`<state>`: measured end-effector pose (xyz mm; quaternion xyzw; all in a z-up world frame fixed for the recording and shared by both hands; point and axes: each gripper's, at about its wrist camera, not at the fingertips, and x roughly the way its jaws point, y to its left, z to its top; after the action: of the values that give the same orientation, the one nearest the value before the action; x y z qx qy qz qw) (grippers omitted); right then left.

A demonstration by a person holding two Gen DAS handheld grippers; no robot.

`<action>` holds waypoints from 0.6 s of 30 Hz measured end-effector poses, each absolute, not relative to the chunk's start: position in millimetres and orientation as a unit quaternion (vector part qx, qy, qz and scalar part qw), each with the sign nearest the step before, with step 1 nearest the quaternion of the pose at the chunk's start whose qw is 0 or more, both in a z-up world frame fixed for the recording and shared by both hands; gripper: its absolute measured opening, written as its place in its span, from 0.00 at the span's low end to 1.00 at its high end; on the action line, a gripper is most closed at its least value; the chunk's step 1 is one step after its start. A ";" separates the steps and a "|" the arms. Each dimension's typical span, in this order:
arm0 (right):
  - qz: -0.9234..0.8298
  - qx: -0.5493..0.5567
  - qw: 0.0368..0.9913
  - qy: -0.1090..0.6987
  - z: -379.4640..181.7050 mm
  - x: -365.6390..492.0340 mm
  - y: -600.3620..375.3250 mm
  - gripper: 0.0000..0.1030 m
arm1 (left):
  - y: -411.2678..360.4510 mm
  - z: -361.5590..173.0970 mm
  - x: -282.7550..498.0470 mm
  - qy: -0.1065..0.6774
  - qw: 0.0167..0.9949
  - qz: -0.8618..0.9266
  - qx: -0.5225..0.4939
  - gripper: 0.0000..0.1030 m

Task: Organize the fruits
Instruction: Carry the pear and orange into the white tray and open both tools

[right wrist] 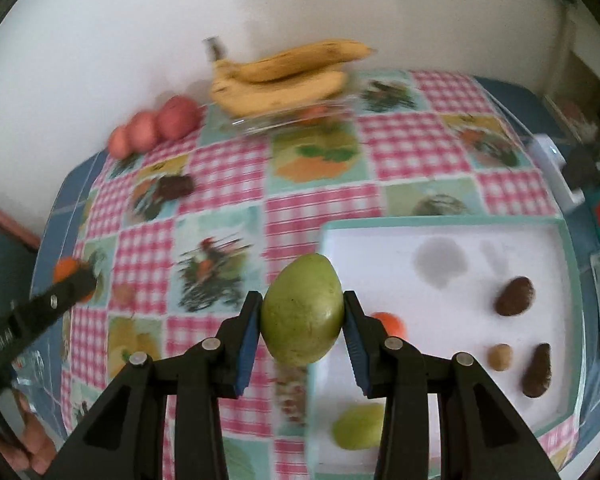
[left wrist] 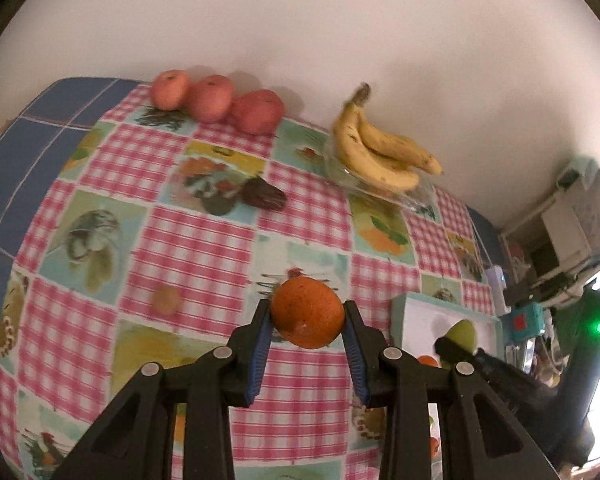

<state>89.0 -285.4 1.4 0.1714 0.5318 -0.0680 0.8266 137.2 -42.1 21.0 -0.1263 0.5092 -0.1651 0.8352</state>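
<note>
Orange and round, the small citrus fruit sits clamped between the blue pads of your left gripper, lifted above the checked pink tablecloth near the middle of the tabletop. Your right gripper is closed on the green egg-shaped fruit, whose long axis stands nearly upright, narrow end up and tipped slightly to the right, held over the left rim of the white tray with the teal border.

That tray lies at the tabletop's right side, so it is to the right of your left gripper and directly ahead of and below your right one; the right hand is plainly the nearer. In it already lie another green fruit, an orange one and three brown pieces.

I judge the next move to be a short carry rightward and down for the green fruit; the orange one has farther to travel.

The yellow bananas in a clear glass dish and three red apples stand along the far edge, by the wall.
</note>
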 end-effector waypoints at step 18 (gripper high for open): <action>-0.193 0.251 0.814 0.486 -18.3 46.0 -424.1 0.40 | -156.2 14.8 110.5 0.491 0.833 -0.252 -0.029 0.36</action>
<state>46.0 -424.1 -18.3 0.2515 0.4862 -0.1931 0.8143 110.5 -156.2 14.8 -0.0291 0.4910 -0.2517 0.8335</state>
